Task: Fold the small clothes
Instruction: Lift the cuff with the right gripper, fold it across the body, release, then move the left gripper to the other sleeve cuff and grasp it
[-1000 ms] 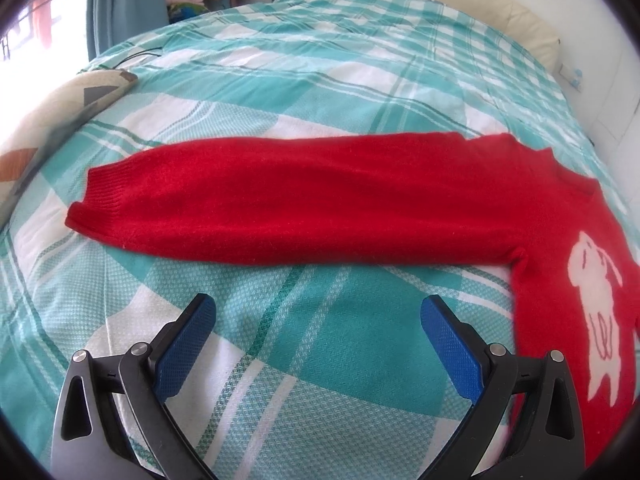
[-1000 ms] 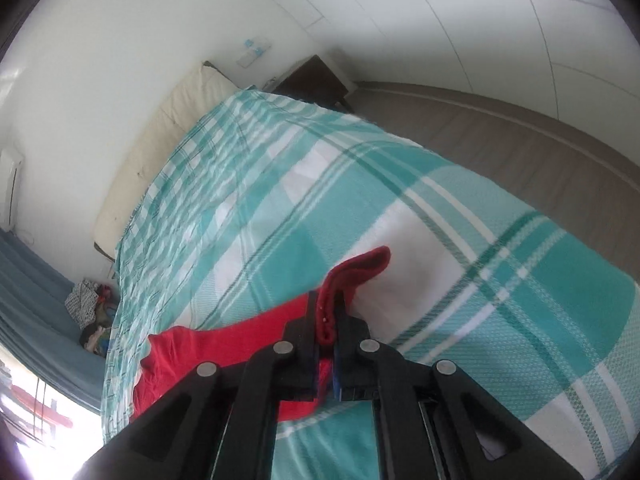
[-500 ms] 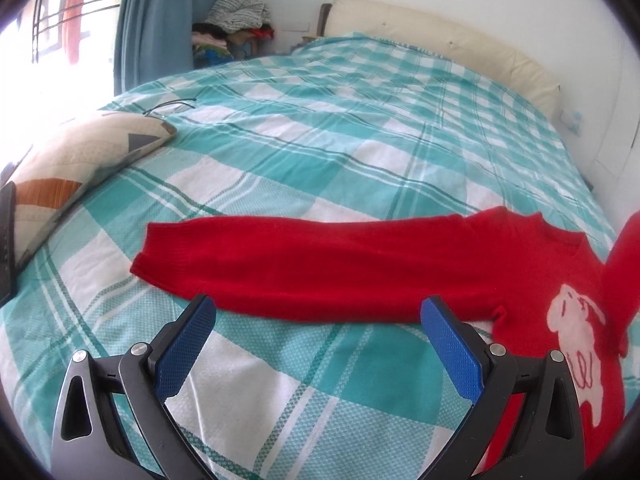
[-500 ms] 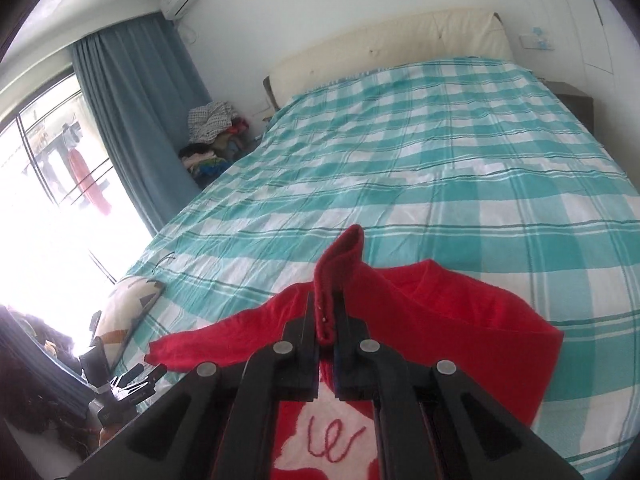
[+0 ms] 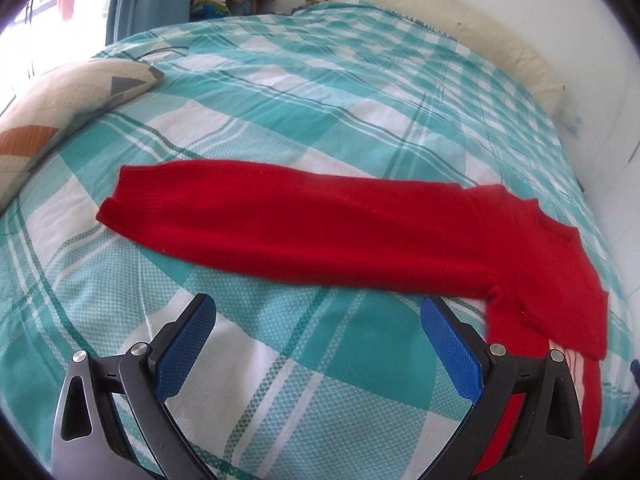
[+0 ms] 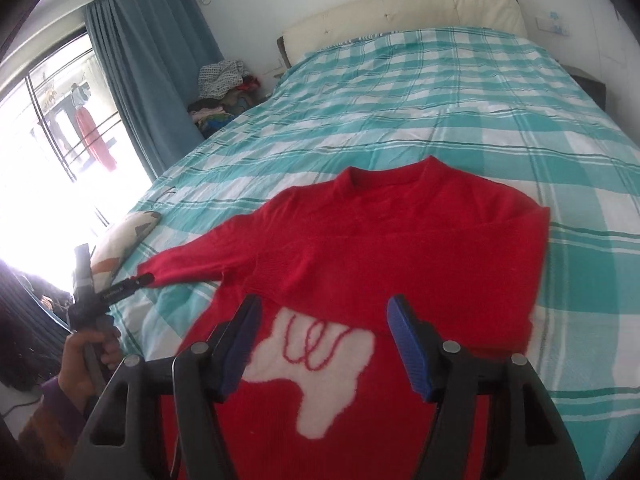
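The fingers of the right gripper stand spread with nothing between them; they have just been opening, and the red sleeve end they pinched a moment ago now lies folded across the chest of the red sweater, above its white animal figure. The left gripper is likewise spread and empty, hovering over the bedspread near the other sleeve, which stretches flat toward the left edge of the bed; from the right wrist view a hand holds that gripper beside the bed's left edge. The sweater lies in the near half of the bed, neck hole toward the headboard. The bed wears a teal-and-white plaid cover, with a cream padded headboard against a white wall. A patterned cushion sits at the left edge. Blue curtains hang by a bright window, and a heap of clothes is piled in the corner beside the headboard. Compared with a second ago, the right view has swung from the bed's far right side and the wall to face the headboard squarely. No writing is readable anywhere.
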A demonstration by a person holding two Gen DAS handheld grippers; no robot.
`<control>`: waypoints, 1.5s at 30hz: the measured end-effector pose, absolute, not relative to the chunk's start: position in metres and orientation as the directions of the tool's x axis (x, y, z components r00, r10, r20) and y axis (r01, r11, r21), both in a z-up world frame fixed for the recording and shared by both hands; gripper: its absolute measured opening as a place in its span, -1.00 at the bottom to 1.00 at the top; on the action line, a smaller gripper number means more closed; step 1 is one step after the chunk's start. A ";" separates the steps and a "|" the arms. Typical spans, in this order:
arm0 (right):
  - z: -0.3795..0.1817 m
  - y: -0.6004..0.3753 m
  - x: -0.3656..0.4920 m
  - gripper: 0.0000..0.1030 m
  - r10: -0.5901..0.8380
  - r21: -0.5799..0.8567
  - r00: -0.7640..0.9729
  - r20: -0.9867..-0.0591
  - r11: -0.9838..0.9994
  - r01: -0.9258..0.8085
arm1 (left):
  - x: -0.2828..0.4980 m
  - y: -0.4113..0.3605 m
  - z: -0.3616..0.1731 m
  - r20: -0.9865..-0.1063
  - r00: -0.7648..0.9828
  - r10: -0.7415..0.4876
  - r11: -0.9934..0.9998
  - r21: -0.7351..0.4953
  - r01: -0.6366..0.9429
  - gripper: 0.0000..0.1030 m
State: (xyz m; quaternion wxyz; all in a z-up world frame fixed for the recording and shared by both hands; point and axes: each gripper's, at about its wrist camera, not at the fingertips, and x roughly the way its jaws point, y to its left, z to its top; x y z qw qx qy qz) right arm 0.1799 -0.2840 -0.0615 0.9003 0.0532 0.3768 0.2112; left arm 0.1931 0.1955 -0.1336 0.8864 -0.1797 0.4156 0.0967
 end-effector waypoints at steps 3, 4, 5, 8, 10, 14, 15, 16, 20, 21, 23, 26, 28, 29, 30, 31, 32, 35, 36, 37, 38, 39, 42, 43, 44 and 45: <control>-0.078 -0.328 0.133 0.31 0.296 0.142 0.689 -0.662 0.952 -0.273 | 0.195 0.184 -0.144 -0.800 0.600 -0.004 0.923 -0.234 -0.306 0.99; -0.085 -0.341 0.120 0.32 0.262 0.126 0.702 -0.662 0.963 -0.240 | 0.195 0.180 -0.147 -0.805 0.593 -0.006 0.927 -0.226 -0.298 0.99; -0.092 -0.355 0.109 0.32 0.234 0.122 0.713 -0.661 0.971 -0.206 | 0.194 0.176 -0.148 -0.810 0.587 -0.004 0.932 -0.215 -0.290 0.99; -0.106 -0.386 0.079 0.32 0.186 0.154 0.752 -0.632 0.982 -0.113 | 0.194 0.175 -0.145 -0.815 0.578 -0.028 0.943 -0.213 -0.255 0.99; -0.110 -0.398 0.068 0.32 0.147 0.176 0.765 -0.627 0.983 -0.045 | 0.193 0.191 -0.135 -0.808 0.588 -0.045 0.935 -0.240 -0.259 0.99; -0.096 -0.405 0.069 0.38 0.169 0.230 0.803 -0.571 0.972 -0.041 | 0.190 0.260 -0.117 -0.795 0.605 0.054 0.890 -0.236 -0.391 0.99; -0.093 -0.404 0.069 0.40 0.166 0.224 0.813 -0.559 0.974 -0.045 | 0.188 0.282 -0.116 -0.800 0.589 0.109 0.868 -0.212 -0.449 0.99; -0.091 -0.403 0.071 0.41 0.168 0.225 0.816 -0.553 0.973 -0.048 | 0.186 0.306 -0.119 -0.811 0.563 0.157 0.839 -0.191 -0.509 0.99; -0.099 -0.398 0.076 0.41 0.190 0.239 0.800 -0.569 0.969 -0.060 | 0.182 0.383 -0.142 -0.851 0.502 0.154 0.734 -0.242 -0.635 0.96; -0.101 -0.396 0.077 0.41 0.188 0.230 0.794 -0.578 0.971 -0.062 | 0.182 0.392 -0.147 -0.849 0.516 0.114 0.722 -0.285 -0.630 0.95; -0.106 -0.392 0.079 0.41 0.187 0.216 0.786 -0.589 0.974 -0.070 | 0.184 0.397 -0.153 -0.826 0.562 0.037 0.717 -0.369 -0.591 0.93; -0.112 -0.388 0.079 0.41 0.184 0.203 0.778 -0.601 0.976 -0.074 | 0.196 0.381 -0.151 -0.803 0.595 -0.011 0.772 -0.385 -0.506 0.71; -0.115 -0.387 0.079 0.41 0.182 0.202 0.773 -0.608 0.977 -0.071 | 0.207 0.367 -0.152 -0.815 0.578 -0.035 0.820 -0.354 -0.451 0.46; -0.116 -0.387 0.079 0.41 0.181 0.203 0.772 -0.609 0.977 -0.069 | 0.212 0.362 -0.153 -0.824 0.566 -0.034 0.836 -0.334 -0.435 0.41; -0.116 -0.387 0.078 0.41 0.182 0.206 0.772 -0.609 0.976 -0.067 | 0.216 0.357 -0.155 -0.834 0.552 -0.023 0.847 -0.309 -0.432 0.28; -0.116 -0.388 0.078 0.41 0.182 0.209 0.772 -0.609 0.976 -0.065 | 0.218 0.355 -0.157 -0.841 0.542 -0.006 0.853 -0.287 -0.436 0.03; -0.115 -0.389 0.077 0.41 0.183 0.212 0.773 -0.608 0.975 -0.064 | 0.218 0.353 -0.158 -0.844 0.536 0.007 0.854 -0.274 -0.442 -0.16; -0.113 -0.391 0.076 0.41 0.187 0.224 0.776 -0.602 0.973 -0.060 | 0.219 0.352 -0.151 -0.843 0.537 -0.004 0.847 -0.289 -0.446 -0.90; -0.112 -0.391 0.075 0.41 0.190 0.231 0.778 -0.598 0.971 -0.060 | 0.220 0.347 -0.141 -0.836 0.548 0.023 0.856 -0.266 -0.442 -0.90; -0.110 -0.392 0.074 0.41 0.195 0.240 0.782 -0.592 0.969 -0.060 | 0.221 0.339 -0.127 -0.824 0.566 0.038 0.870 -0.251 -0.424 -0.90; -0.109 -0.394 0.073 0.41 0.201 0.250 0.786 -0.585 0.966 -0.061 | 0.225 0.329 -0.110 -0.808 0.587 0.044 0.885 -0.242 -0.399 -0.90; -0.107 -0.394 0.072 0.41 0.206 0.257 0.790 -0.577 0.964 -0.063 | 0.229 0.317 -0.091 -0.790 0.611 0.046 0.899 -0.233 -0.369 -0.91; -0.100 -0.396 0.068 0.41 0.218 0.276 0.803 -0.554 0.959 -0.070 | 0.247 0.260 -0.028 -0.721 0.693 0.008 0.950 -0.211 -0.230 -0.91; -0.098 -0.395 0.067 0.41 0.223 0.281 0.808 -0.546 0.957 -0.074 | 0.253 0.235 -0.008 -0.699 0.715 -0.022 0.965 -0.203 -0.168 -0.91; -0.095 -0.396 0.066 0.41 0.226 0.284 0.812 -0.539 0.956 -0.078 | 0.259 0.206 0.010 -0.678 0.733 -0.057 0.976 -0.191 -0.101 -0.91; -0.093 -0.396 0.064 0.41 0.226 0.285 0.817 -0.531 0.955 -0.079 | 0.263 0.175 0.026 -0.659 0.746 -0.095 0.984 -0.177 -0.032 -0.91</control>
